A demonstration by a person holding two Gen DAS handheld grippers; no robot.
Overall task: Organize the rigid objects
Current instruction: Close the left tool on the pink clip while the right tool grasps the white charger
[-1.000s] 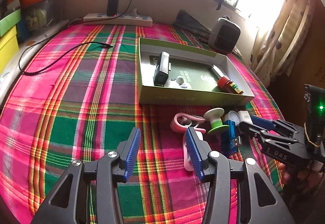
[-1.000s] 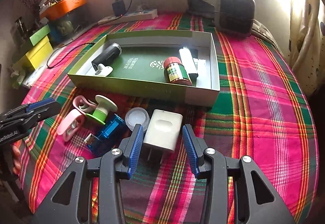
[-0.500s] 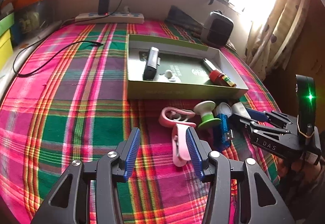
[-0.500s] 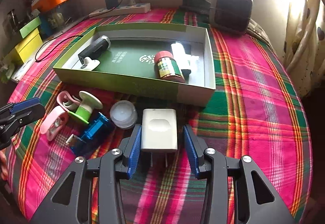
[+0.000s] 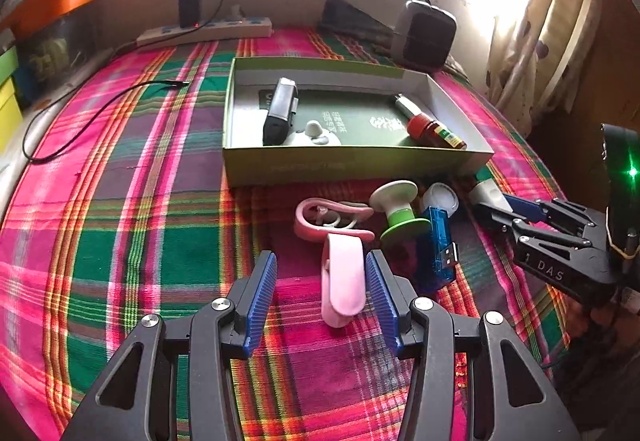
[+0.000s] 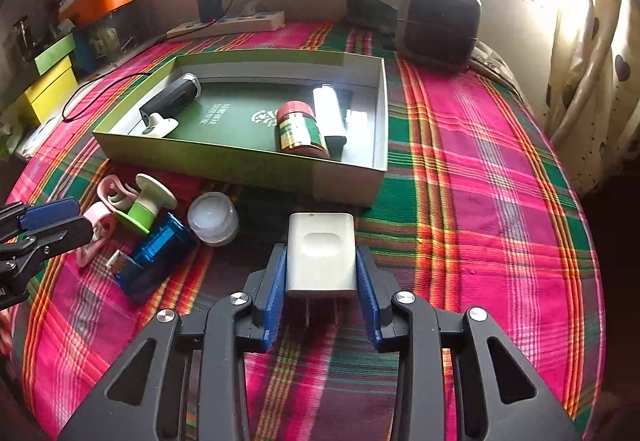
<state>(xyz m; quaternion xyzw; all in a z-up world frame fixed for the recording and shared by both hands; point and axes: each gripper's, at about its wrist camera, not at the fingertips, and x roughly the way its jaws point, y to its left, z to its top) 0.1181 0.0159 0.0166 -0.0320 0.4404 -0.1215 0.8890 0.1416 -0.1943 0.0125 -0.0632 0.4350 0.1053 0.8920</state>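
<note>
Closing since before, right gripper (image 6: 322,283) pinches white charger (image 6: 321,253); box (image 6: 224,159) holds red-capped bottle (image 6: 300,131).

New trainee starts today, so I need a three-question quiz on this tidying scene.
1. True or false: the green box is empty.
2. What sits between the right tool's fingers? A) white charger B) blue USB device C) red-capped bottle
3. Fill in: the left tool brackets a pink ____.

Key:
1. False; a black device, a red-capped bottle and more lie inside.
2. A, the white charger, jaws closing.
3. Clip, not yet squeezed.
</note>
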